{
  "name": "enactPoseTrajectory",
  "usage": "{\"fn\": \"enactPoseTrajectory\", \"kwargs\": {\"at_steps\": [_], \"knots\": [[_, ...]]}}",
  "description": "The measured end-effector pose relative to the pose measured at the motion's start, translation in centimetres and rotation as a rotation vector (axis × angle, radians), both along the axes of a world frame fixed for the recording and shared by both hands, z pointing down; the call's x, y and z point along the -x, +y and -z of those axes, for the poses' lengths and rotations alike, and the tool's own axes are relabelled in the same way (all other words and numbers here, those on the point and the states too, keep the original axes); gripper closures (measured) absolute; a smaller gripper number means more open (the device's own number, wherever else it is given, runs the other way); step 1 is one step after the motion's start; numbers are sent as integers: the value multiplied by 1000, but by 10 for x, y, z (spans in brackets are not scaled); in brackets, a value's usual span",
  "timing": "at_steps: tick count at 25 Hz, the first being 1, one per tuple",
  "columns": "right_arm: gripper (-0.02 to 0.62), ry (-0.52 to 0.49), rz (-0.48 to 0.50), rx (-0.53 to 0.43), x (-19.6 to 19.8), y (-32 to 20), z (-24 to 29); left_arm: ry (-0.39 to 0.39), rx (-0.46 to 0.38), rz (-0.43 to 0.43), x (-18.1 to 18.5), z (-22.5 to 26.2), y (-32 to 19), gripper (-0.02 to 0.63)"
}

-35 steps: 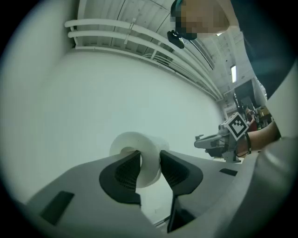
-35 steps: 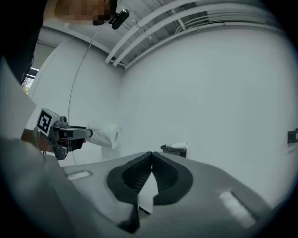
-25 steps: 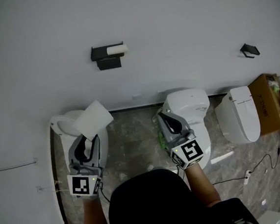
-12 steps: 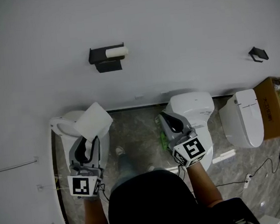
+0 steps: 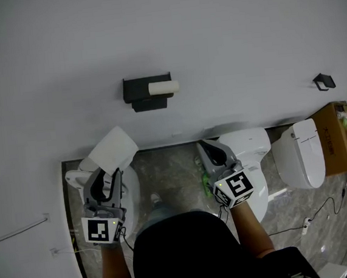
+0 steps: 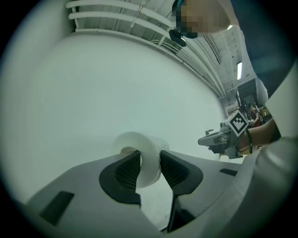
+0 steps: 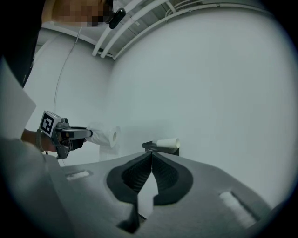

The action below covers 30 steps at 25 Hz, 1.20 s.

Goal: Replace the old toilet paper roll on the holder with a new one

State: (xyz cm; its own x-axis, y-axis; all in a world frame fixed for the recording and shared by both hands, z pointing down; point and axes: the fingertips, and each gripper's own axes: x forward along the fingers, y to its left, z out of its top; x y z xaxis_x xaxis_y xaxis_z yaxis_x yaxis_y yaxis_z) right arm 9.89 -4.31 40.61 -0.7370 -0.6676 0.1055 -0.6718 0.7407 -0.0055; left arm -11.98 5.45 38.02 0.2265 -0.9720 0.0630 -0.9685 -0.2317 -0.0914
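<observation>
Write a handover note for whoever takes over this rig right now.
Left tool: shut on the new roll, which is held up in front of the wall, below and to the left of the holder.
Right tool: shut and empty, pointing toward the holder.
Old roll: a nearly bare tube on the holder's arm, not yet removed.
Done: the new roll is in hand.
Left: open the right tool, pull the old roll off, slide the new roll onto the arm, and probably set the old one aside.
</observation>
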Motion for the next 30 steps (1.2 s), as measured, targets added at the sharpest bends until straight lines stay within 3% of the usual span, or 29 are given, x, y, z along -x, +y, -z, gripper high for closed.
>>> {"fn": "enactPoseTrajectory", "kwargs": {"at_steps": [12, 20, 22, 26, 30], "knots": [[595, -217, -145, 147, 71, -86, -9, 37, 26, -94, 90, -17, -79, 465], [589, -547, -234, 255, 65, -116, -6, 41, 40, -100, 104, -21, -92, 465], [532, -662, -241, 301, 58, -125, -8, 37, 44, -88, 103, -20, -92, 465], [493, -883, -217, 346, 47, -144, -8, 27, 64, -45, 100, -21, -91, 465], [376, -971, -190, 377, 49, -164, -17, 17, 76, 8, 94, -20, -90, 465]]}}
